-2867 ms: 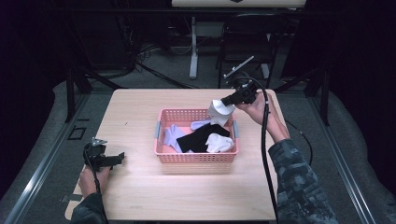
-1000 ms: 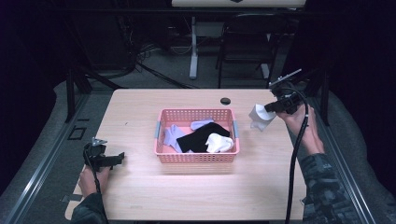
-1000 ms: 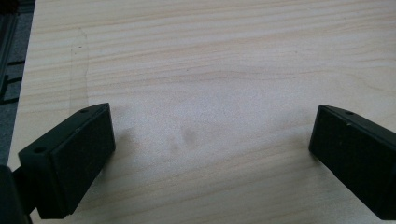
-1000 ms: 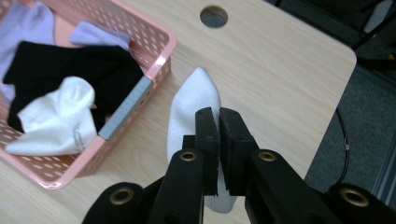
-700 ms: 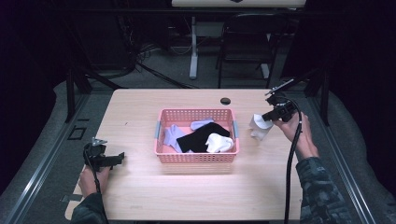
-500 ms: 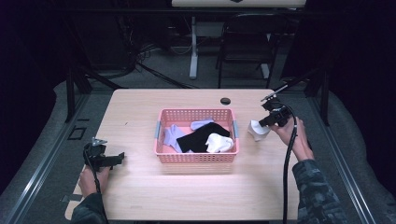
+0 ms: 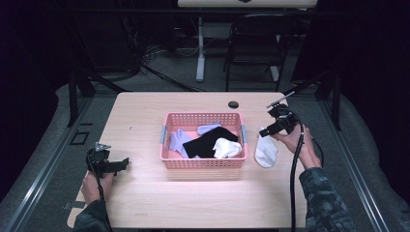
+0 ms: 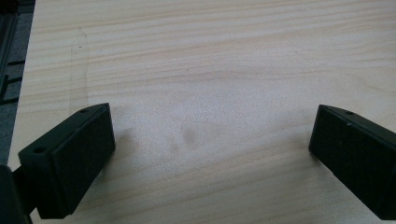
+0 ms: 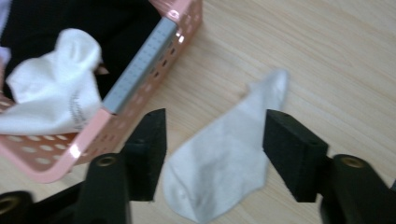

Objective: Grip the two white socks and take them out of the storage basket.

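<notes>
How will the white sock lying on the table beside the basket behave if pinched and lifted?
The white sock lies flat and creased on the table, so it's probably floppy and would drape from the right gripper. It looks thin, likely very light. As soft fabric, it's unlikely to roll or break.

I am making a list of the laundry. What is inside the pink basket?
The pink basket holds a black sock, a white sock and pale lilac socks. Anything under them is covered.

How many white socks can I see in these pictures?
2: one white sock on the table right of the pink basket, one white sock in the basket. Others may be hidden under the black garment.
</notes>
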Motion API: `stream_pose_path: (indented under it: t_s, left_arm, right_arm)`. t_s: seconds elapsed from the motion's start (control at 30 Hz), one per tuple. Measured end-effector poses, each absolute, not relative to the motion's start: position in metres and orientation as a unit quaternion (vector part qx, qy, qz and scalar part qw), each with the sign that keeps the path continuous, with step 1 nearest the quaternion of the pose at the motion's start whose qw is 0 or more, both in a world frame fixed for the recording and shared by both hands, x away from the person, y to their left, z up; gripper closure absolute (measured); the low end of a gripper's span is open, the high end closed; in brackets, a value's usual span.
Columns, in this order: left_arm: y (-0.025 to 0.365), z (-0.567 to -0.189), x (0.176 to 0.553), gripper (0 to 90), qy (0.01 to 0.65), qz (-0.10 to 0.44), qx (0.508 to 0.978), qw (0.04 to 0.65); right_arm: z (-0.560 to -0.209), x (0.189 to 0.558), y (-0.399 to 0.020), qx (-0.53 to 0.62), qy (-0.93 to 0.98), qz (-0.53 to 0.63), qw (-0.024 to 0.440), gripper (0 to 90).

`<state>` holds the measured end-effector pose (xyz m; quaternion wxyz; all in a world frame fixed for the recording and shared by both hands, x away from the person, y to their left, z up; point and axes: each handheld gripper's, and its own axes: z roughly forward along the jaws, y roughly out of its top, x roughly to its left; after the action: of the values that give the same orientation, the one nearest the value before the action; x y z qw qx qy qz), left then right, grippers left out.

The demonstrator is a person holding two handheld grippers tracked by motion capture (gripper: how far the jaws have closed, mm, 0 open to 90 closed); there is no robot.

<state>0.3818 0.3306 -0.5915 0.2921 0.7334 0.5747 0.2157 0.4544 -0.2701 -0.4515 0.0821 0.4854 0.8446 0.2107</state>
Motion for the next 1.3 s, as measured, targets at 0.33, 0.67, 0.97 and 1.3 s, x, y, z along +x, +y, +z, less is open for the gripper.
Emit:
stream_pose_path:
  t_s: [0.33, 0.67, 0.97, 1.3]
  left_arm:
    - [0.331, -0.592, 0.382, 0.2, 0.575, 0.215, 0.733, 0.292]
    - [0.331, -0.592, 0.382, 0.2, 0.575, 0.216, 0.733, 0.292]
    - [0.331, -0.592, 0.382, 0.2, 0.575, 0.216, 0.733, 0.293]
    - [0.331, -0.592, 0.382, 0.2, 0.575, 0.215, 0.733, 0.293]
  right_arm:
    - [-0.429, 0.449, -0.243, 0.451, 0.855, 0.246, 0.072, 17.7]
    - [-0.423, 0.449, -0.218, 0.423, 0.869, 0.247, 0.072, 10.8]
    - [-0.423, 0.448, -0.199, 0.393, 0.883, 0.248, 0.065, 7.4]
    - [-0.43, 0.449, -0.178, 0.375, 0.892, 0.248, 0.045, 8.6]
